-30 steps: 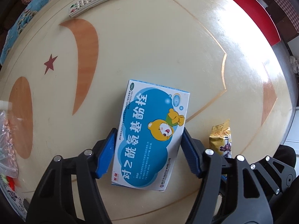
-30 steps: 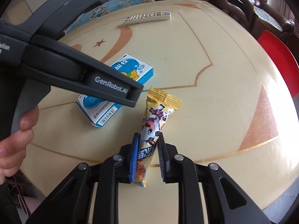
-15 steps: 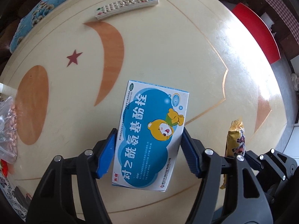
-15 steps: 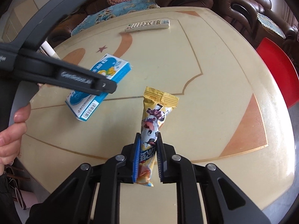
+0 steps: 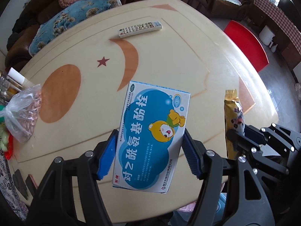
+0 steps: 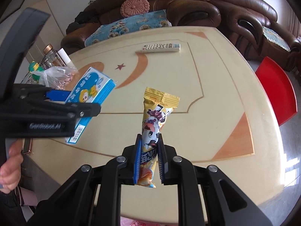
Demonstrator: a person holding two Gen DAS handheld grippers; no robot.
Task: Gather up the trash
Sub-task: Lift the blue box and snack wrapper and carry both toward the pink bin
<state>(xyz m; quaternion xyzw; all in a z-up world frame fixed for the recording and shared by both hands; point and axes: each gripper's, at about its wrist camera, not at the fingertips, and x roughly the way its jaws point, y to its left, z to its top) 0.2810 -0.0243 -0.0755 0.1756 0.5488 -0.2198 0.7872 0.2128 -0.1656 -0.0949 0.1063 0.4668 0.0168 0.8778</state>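
Far left, a hand [image 6: 9,167] is cut off by the frame edge, and a clear bag [image 5: 22,111] at the table's left edge holds pinkish bits too small to tell. The left gripper [image 5: 148,154] grips a blue-and-white box [image 5: 150,137] by its long sides, clear above the cream table [image 5: 188,60]. The right gripper [image 6: 149,160] pinches a yellow snack wrapper [image 6: 154,120], lifted too; its fingers stand narrow. A remote [image 5: 140,28] lies near the far edge. Only the right view shows the box's barcode end and bottles [image 6: 50,56] at the far-left corner. Brown sofas [image 6: 188,5] stand behind, a red chair [image 6: 278,90] on the right.
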